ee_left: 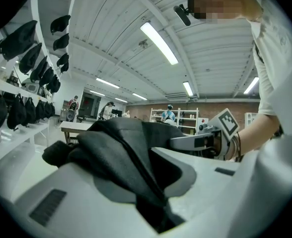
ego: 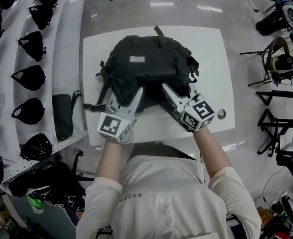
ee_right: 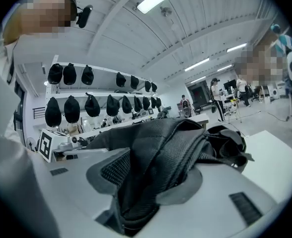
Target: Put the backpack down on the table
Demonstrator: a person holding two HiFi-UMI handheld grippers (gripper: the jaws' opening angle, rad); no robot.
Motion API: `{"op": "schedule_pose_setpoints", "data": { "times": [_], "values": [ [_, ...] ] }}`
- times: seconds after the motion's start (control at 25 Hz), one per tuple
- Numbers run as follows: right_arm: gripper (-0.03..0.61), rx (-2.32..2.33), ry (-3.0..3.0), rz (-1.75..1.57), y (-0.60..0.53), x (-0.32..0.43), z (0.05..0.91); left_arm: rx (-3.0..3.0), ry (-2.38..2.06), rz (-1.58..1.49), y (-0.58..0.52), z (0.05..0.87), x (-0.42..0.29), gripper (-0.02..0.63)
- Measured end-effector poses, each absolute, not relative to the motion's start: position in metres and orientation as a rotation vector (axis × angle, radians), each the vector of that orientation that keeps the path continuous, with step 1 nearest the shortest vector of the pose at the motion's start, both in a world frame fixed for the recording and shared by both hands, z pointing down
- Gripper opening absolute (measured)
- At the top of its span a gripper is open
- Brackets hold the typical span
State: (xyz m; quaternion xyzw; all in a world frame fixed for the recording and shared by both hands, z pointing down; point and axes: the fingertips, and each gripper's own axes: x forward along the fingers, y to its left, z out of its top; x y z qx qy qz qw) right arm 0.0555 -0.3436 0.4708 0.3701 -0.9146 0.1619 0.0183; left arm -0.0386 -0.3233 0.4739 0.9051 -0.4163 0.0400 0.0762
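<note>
At the lower centre of the head view, the left gripper (ego: pixel 125 94) is clamped on a fold of the backpack (ego: pixel 146 59). The right gripper (ego: pixel 177 90) is held with its jaws apart, a mesh strap (ee_right: pixel 151 167) lying loosely between them. Beyond, the backpack is seen resting on the white table (ego: pixel 214 54). The set-down is judged done; only the release is left.
</note>
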Motion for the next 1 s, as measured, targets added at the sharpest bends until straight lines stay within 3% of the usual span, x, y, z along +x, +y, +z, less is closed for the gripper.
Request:
{"op": "schedule_pose_setpoints", "data": {
  "times": [0.52,1.0],
  "values": [
    [0.230,1.162,-2.735,0.593,-0.287,0.061,0.515,2.491,-1.348,0.188,-0.270,0.517,-0.048,0.161],
    [0.272,1.129,-2.598,0.649,-0.236,0.072,0.568,2.303,-1.465,0.244,-0.222,0.570,-0.057,0.282]
  ]
}}
